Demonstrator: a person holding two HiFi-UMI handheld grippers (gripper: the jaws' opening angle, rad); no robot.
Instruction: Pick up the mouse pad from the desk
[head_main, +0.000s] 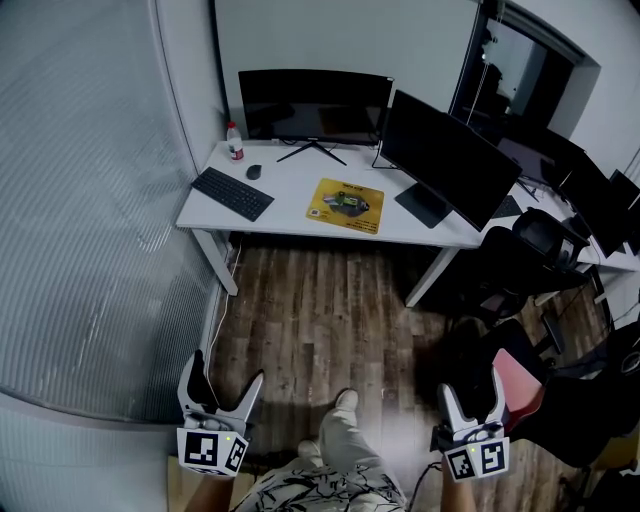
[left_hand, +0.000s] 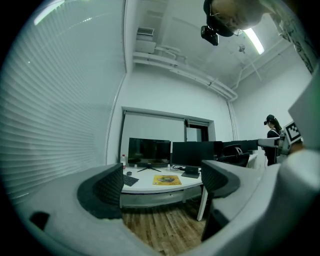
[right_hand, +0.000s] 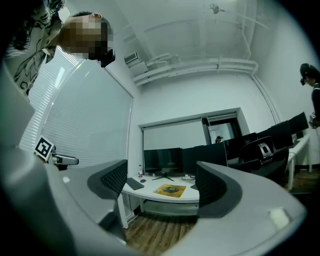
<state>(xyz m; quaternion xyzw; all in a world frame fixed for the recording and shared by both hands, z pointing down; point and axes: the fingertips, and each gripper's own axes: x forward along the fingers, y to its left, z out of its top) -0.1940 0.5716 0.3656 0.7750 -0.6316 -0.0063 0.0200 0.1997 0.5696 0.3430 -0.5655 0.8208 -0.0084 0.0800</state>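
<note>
Left hand-held gripper (head_main: 226, 372) and right hand-held gripper (head_main: 470, 386) gape wide and empty, well apart from the desk (head_main: 290, 192). Mouse pad (head_main: 346, 205) lies untouched near its front edge, pickup not yet begun.

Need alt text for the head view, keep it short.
A yellow mouse pad lies on a white desk beside a keyboard and two dark monitors, across a wood floor. In the foreground the left gripper and right gripper are open and empty, far short of the desk.
</note>
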